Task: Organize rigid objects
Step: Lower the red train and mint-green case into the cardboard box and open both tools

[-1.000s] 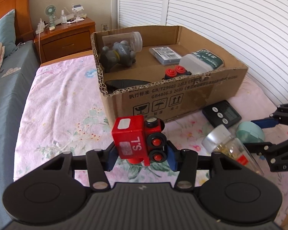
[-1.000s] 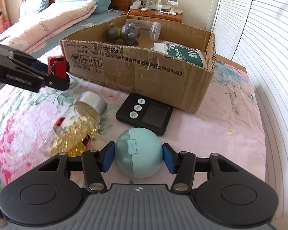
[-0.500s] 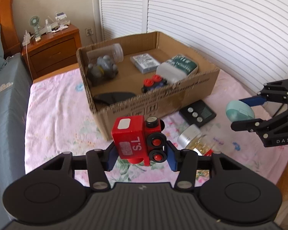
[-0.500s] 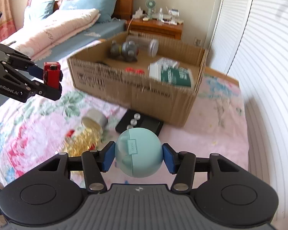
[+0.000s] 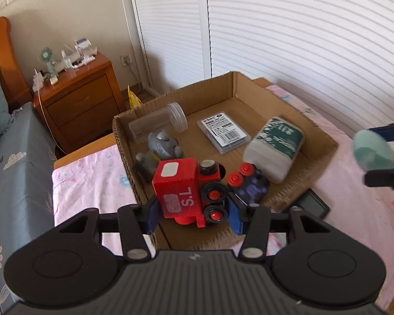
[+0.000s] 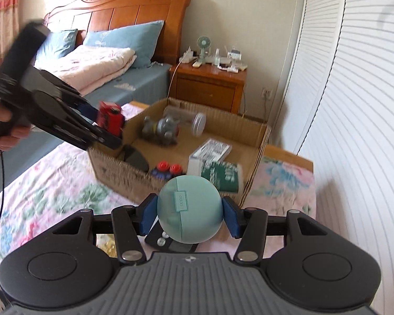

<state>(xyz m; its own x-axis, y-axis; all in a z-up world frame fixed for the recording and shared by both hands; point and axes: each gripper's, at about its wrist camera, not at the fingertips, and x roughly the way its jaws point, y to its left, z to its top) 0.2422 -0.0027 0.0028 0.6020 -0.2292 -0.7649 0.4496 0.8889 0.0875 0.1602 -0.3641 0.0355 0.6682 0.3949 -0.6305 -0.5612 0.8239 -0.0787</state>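
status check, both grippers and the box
Left gripper shut on red wooden toy train. Right gripper shut on round teal case. Open cardboard box ahead, partly filled.

A home bedroom — wooden headboard, blue pillows, a cluttered nightstand beside the bed.

Bright daylight fills the room and my views bow hard at the edges, bending the shutter doors. The teal ball smears with motion in my left view; the cardboard box front blurs in my right
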